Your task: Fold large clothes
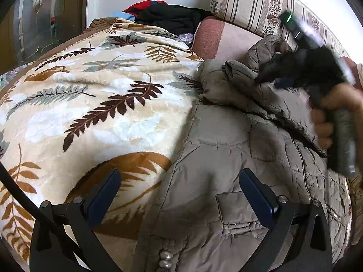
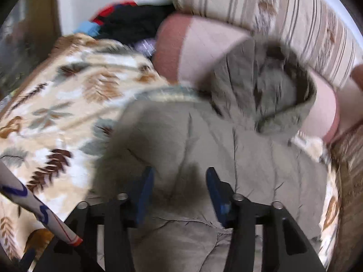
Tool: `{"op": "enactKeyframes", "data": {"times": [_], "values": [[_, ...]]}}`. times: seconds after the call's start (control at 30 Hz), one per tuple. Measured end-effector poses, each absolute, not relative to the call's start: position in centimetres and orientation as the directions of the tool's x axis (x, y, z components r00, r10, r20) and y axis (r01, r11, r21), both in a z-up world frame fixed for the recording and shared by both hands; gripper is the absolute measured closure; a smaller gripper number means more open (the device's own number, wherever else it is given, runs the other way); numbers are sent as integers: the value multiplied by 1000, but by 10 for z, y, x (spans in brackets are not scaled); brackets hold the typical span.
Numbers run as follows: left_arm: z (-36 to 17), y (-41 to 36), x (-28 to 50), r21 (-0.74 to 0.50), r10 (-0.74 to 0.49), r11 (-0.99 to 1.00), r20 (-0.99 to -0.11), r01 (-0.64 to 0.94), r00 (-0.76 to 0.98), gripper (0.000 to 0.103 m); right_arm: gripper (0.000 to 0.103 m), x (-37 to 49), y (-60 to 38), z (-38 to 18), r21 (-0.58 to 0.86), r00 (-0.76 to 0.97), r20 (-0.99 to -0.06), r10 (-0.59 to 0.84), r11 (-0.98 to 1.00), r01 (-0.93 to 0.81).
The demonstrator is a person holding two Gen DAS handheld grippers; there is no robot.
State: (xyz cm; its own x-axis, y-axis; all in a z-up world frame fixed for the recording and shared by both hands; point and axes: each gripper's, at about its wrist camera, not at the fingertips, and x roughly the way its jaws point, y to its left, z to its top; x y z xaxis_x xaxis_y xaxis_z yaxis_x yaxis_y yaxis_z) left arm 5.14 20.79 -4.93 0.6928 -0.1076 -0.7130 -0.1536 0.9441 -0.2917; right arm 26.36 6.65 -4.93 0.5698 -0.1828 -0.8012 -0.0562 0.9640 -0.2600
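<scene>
A grey-olive quilted hooded coat [image 1: 245, 149] lies spread on a leaf-patterned blanket [image 1: 95, 104] on a bed. My left gripper [image 1: 180, 181] is open and empty, hovering over the coat's lower left edge near a pocket. The right gripper [image 1: 267, 77] shows blurred in the left wrist view, held by a hand above the coat's folded sleeve and hood. In the right wrist view the right gripper [image 2: 179, 181] is open over the coat's body [image 2: 204, 140], with the hood [image 2: 272, 83] beyond it. That view is motion-blurred.
A pink pillow [image 1: 217, 38] and a striped floral cushion [image 1: 254, 2] lie at the bed's head. A pile of black, red and blue clothes [image 1: 165, 15] sits at the back by the white wall. A dark cabinet [image 1: 34, 22] stands on the left.
</scene>
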Motion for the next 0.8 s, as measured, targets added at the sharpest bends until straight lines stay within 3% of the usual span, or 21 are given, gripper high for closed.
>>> {"op": "enactKeyframes", "data": {"times": [0.17, 0.43, 0.6, 0.8], "values": [[-50, 210, 55, -282, -98, 946, -720, -161, 687, 0, 48, 283, 55, -91, -253, 489, -848, -203, 967, -37], [-54, 210, 56, -266, -86, 949, -732, -167, 676, 0, 41, 251, 35, -44, -216, 555, -815, -167, 976, -23], [-56, 208, 56, -269, -101, 951, -740, -155, 665, 0, 29, 207, 7, -26, -226, 568, -804, -177, 974, -16], [-59, 208, 55, -273, -114, 951, -747, -147, 655, 0, 27, 133, -60, -17, -231, 534, -813, -233, 970, 71]]}}
